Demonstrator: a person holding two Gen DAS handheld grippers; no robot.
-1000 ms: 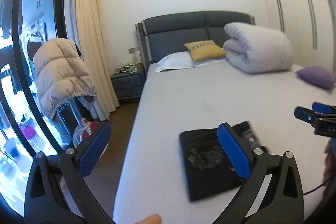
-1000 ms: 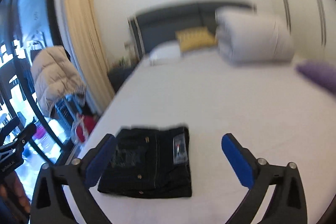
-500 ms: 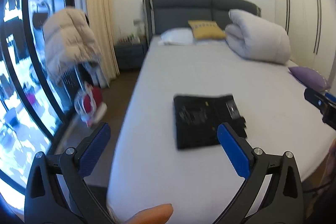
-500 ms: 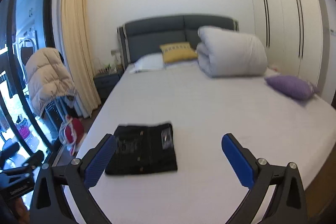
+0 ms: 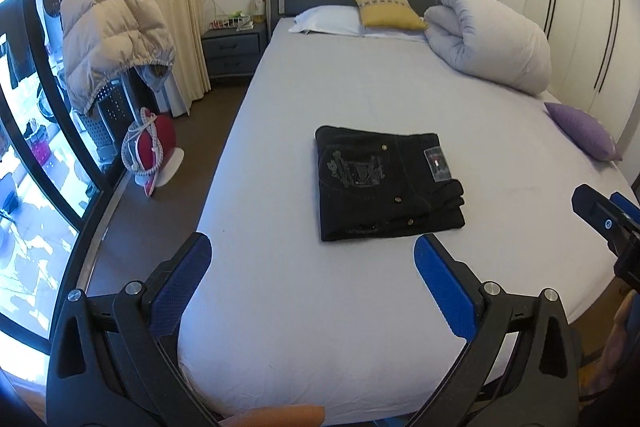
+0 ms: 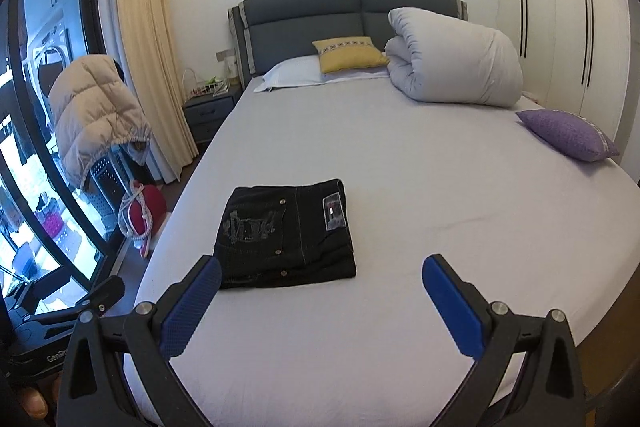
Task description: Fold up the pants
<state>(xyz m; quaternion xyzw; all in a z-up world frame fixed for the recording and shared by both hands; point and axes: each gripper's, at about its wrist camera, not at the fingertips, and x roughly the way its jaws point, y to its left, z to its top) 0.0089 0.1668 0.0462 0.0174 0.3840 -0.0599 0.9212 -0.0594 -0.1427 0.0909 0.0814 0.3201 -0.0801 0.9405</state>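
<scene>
Black pants (image 5: 386,183) lie folded into a compact rectangle on the grey bed sheet (image 5: 360,99), near the bed's foot and left side; they also show in the right wrist view (image 6: 286,239). My left gripper (image 5: 312,267) is open and empty, held back above the bed's foot edge, short of the pants. My right gripper (image 6: 320,281) is open and empty, also back from the pants and to their right. The right gripper's tip shows at the right edge of the left wrist view (image 5: 604,223).
A rolled white duvet (image 5: 488,39), a yellow cushion (image 5: 386,11) and a white pillow (image 5: 328,21) lie at the headboard end. A purple cushion (image 6: 566,139) lies at the bed's right edge. A beige jacket (image 5: 112,31) hangs on a rack by the window, left of the bed.
Both grippers have pulled back and risen away from the bed, so the folded pants look smaller and farther off. The pants have not moved. Both grippers stay open.
</scene>
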